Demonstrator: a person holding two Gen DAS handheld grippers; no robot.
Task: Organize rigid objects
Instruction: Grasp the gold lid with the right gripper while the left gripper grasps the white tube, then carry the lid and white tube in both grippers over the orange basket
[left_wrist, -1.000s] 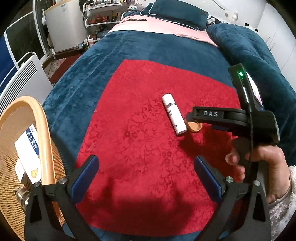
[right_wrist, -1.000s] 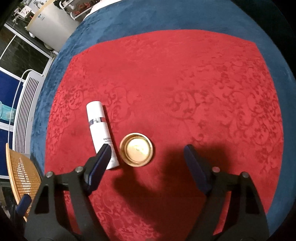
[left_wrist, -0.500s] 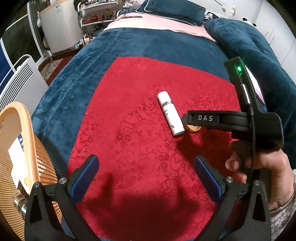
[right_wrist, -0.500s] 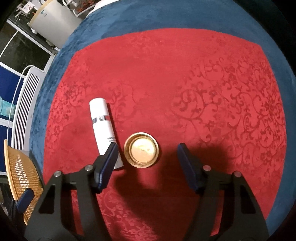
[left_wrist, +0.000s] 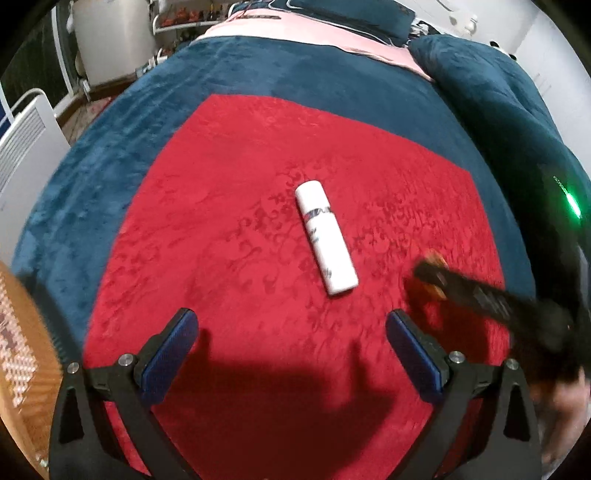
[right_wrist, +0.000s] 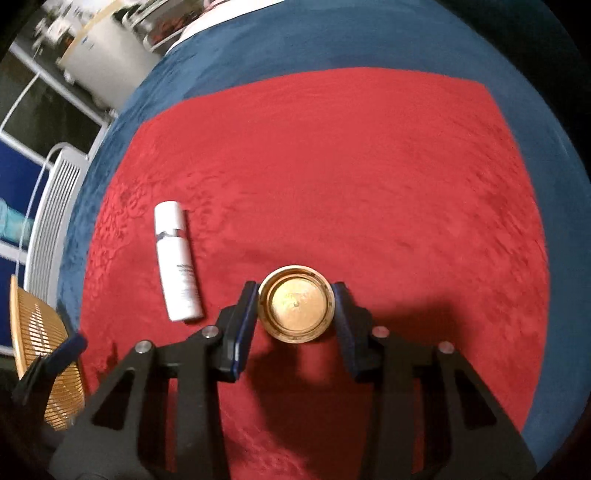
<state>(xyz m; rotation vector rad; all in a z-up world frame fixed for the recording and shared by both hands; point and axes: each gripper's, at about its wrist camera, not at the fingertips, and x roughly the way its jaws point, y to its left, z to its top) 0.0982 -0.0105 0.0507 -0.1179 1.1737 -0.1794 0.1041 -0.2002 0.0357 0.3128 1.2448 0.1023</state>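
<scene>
Your right gripper (right_wrist: 295, 314) clamps the gold tin (right_wrist: 295, 308) mid-cloth on the bed (right_wrist: 258, 48). Your left gripper (left_wrist: 291, 350) stands open (empty); the white tube (left_wrist: 327, 242) lies ahead, long axis running away.

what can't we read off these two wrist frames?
- Gold jar: right wrist view shows only its top between the right hand-held gripper pads; side walls and pad contact unclear. In the left wrist view the blurred gripper covers it.
- White bottle label: too small and blurred in both views.
- Orange basket: cut off by the frame edge and motion-blurred in both views; contents unreadable.
- Left hand-held gripper: open, nothing between its pads.
</scene>
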